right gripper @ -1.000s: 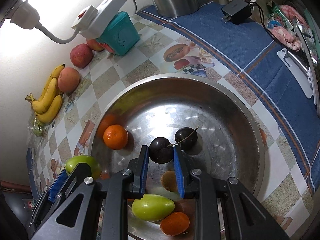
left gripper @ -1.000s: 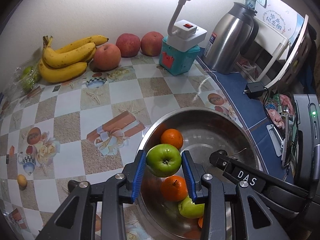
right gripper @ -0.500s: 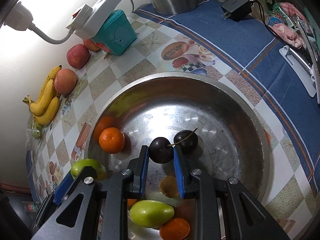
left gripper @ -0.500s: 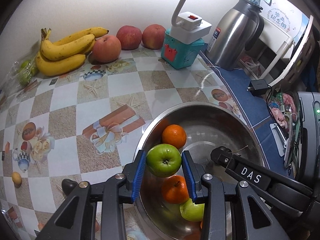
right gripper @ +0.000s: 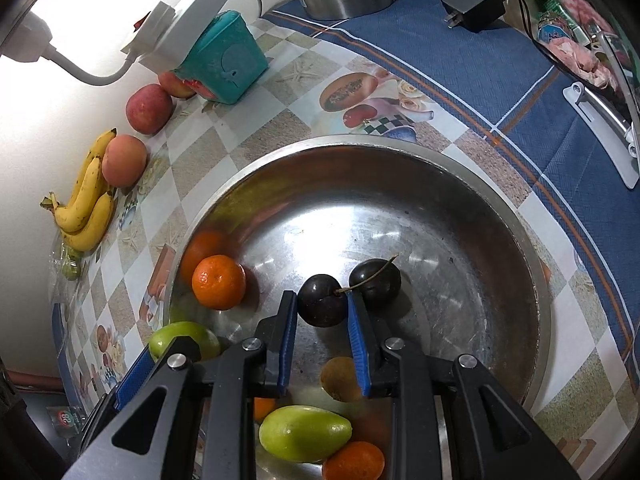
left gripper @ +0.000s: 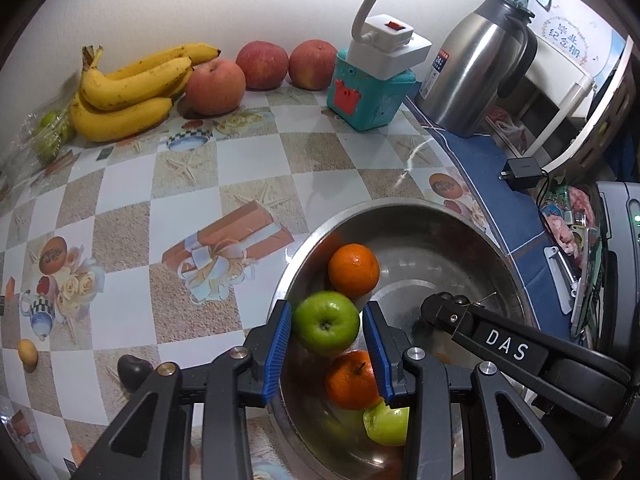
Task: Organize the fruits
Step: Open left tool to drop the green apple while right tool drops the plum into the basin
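My left gripper [left gripper: 326,328] is shut on a green apple [left gripper: 325,328] and holds it above the left rim of a steel bowl [left gripper: 400,208]. My right gripper [right gripper: 322,312] is shut on a dark plum [right gripper: 322,305] over the bowl [right gripper: 460,168]. A second dark plum [right gripper: 375,282] with a stem lies just beside it. In the bowl lie oranges [right gripper: 218,282] [left gripper: 353,270], a light green fruit [right gripper: 305,433] and a small brown fruit [right gripper: 340,372]. The apple also shows in the right wrist view [right gripper: 184,346].
Bananas [left gripper: 124,92] and three red apples [left gripper: 215,86] line the back wall. A teal box with a white power strip [left gripper: 370,92] and a steel kettle [left gripper: 472,80] stand at the back right. A dark plum [left gripper: 134,368] and a small yellow fruit [left gripper: 27,352] lie on the tablecloth at left.
The left gripper has drawn back and left with the green apple, from over the bowl toward its left rim. The right gripper still holds the plum and has barely moved.
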